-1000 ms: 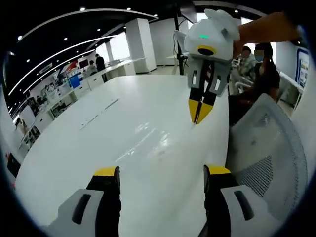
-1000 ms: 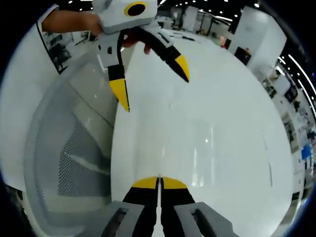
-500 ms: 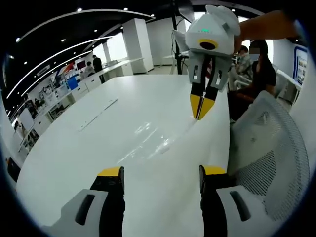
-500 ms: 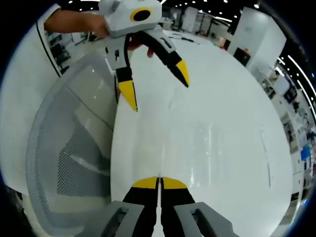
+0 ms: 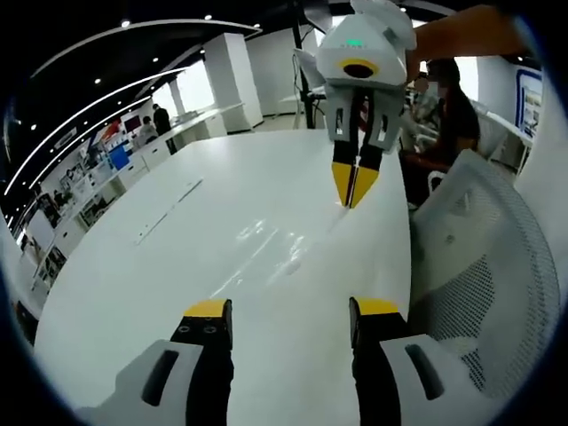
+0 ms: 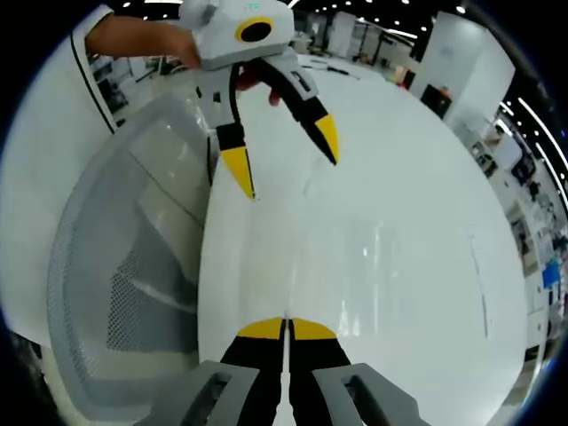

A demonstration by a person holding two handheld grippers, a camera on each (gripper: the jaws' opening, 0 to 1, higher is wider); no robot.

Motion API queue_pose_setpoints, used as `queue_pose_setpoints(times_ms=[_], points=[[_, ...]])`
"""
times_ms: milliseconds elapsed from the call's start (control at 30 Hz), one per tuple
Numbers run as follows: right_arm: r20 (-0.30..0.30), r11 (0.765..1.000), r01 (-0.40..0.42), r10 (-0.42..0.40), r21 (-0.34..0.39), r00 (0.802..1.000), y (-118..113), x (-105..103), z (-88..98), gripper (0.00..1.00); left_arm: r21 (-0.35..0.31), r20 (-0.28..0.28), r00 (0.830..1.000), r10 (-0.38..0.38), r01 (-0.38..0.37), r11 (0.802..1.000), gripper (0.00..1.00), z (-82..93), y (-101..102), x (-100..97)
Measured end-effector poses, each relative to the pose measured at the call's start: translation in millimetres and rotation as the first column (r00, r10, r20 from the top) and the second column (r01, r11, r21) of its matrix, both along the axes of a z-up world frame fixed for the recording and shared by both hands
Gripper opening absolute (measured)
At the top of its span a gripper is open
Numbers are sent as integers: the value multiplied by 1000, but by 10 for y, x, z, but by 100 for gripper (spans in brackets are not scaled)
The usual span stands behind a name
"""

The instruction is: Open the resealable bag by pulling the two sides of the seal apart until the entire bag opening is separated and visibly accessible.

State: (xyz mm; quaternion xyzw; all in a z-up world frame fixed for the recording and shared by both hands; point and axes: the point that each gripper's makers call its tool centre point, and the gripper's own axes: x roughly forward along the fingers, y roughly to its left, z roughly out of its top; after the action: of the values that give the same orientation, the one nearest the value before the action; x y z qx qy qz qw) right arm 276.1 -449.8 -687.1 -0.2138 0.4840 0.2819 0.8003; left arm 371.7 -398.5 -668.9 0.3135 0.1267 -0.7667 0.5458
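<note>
A clear resealable bag lies flat on the white table, showing mostly as glossy reflections and a faint edge line. In the right gripper view the bag is a faint shiny patch. My right gripper points down at the table's near edge, jaws shut, seemingly pinching the bag's thin rim. Its own view shows the right gripper with the yellow tips pressed together. My left gripper is open over the table, short of the bag. Seen from the other side, the left gripper hangs open above the bag's far end.
A white mesh-back chair stands tight against the table's edge beside both grippers, and this chair also appears in the right gripper view. People sit behind the table. Shelves and desks line the far side of the room.
The left gripper has come a little closer to the right one and its jaws have narrowed slightly. The right gripper stays shut in the same spot.
</note>
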Motion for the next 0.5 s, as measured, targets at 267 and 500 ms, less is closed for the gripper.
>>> queue_pose_setpoints(times_ms=[267,500], points=[[-8,1000,-22,22,5,1000,12,23,0,0,6,33,998,-50,50,999,43,-29,-30,-17],[-11,999,-39,39,1,999,18,24,-2,0,37,47,993,-109,108,993,27,-95,-28,-45]])
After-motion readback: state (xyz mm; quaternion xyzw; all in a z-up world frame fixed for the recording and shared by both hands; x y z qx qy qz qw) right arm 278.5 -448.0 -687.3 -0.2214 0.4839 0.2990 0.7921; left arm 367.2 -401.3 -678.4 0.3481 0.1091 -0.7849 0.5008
